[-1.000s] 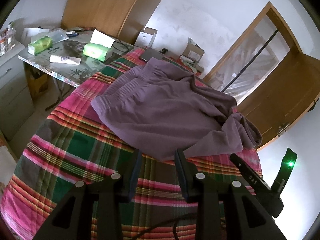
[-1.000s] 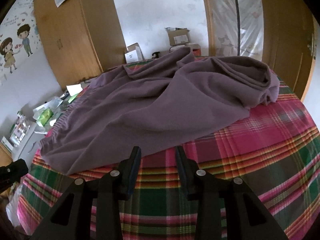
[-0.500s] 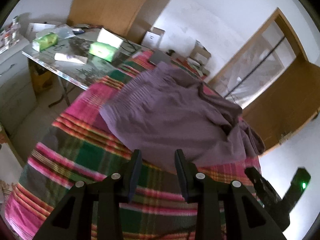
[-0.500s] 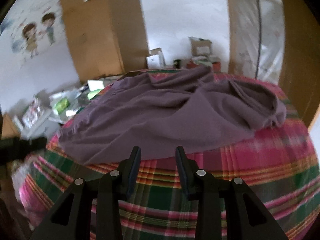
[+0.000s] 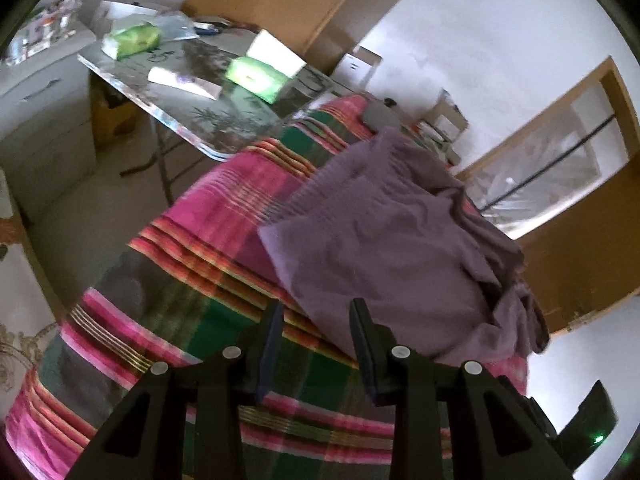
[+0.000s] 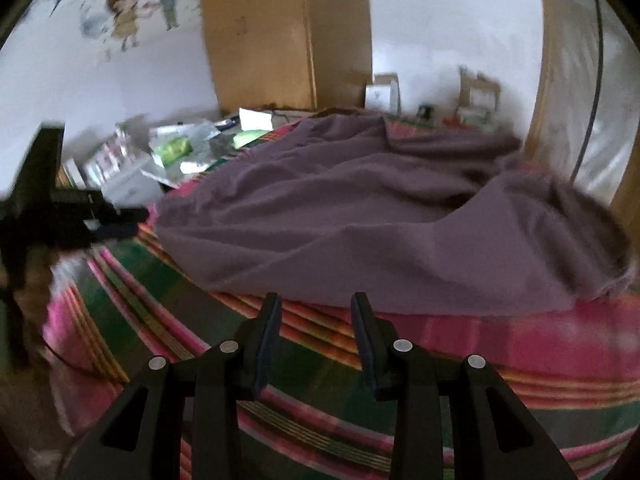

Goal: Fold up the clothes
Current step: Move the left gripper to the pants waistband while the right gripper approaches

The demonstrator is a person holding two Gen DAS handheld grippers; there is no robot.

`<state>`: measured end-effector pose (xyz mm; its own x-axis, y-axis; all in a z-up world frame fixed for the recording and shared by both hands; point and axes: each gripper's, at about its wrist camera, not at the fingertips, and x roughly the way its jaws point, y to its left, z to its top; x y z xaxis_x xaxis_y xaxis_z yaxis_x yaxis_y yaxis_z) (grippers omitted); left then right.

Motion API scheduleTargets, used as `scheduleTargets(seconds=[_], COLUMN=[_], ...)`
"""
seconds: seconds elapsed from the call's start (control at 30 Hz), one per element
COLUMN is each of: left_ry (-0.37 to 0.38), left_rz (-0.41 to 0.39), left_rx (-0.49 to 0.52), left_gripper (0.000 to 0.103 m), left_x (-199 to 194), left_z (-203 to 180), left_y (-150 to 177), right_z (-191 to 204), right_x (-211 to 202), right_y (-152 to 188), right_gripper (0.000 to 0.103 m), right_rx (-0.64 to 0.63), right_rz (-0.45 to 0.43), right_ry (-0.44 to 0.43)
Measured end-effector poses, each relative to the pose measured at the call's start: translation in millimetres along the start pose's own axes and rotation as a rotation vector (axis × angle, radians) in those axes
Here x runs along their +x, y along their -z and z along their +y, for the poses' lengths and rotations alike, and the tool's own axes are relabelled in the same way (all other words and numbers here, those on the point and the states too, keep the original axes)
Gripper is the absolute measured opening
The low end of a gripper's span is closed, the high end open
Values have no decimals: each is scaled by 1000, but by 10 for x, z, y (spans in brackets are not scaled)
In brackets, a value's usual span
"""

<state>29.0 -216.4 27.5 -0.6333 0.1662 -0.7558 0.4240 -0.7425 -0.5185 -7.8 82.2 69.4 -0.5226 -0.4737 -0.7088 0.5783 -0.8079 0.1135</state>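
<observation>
Since a second ago both views have rolled and shifted, and the left gripper (image 5: 316, 340) now sits nearer the near left corner of the purple garment (image 5: 400, 248); the right gripper (image 6: 316, 336) faces its near hem; both pairs of jaws stand apart with nothing between them; the garment lies rumpled on the plaid bedcover (image 5: 180, 280), bunched toward the right; a glass-topped table (image 5: 192, 112) with green packets (image 5: 256, 80) stands beyond the bed, clear of both grippers.
</observation>
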Motion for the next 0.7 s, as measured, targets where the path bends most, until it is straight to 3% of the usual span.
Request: scheduleTargets(seconds=[0.1, 0.2, 0.33, 0.7], left_ry=[-14, -39, -54, -47], left_rz=[16, 25, 11, 29], left_rx=[-47, -67, -67, -54], left_gripper=[36, 37, 37, 37], left_x=[72, 148, 203, 338], left_z=[110, 170, 180, 109], left_y=[-51, -111, -181, -250], right_z=[-21, -50, -55, -206], right_x=[81, 172, 319, 530], right_y=[-68, -71, -109, -289], right_gripper=[40, 49, 49, 49], right_rx=[61, 157, 259, 484], right_rz=[9, 33, 91, 76], right_ry=[-12, -57, -96, 57])
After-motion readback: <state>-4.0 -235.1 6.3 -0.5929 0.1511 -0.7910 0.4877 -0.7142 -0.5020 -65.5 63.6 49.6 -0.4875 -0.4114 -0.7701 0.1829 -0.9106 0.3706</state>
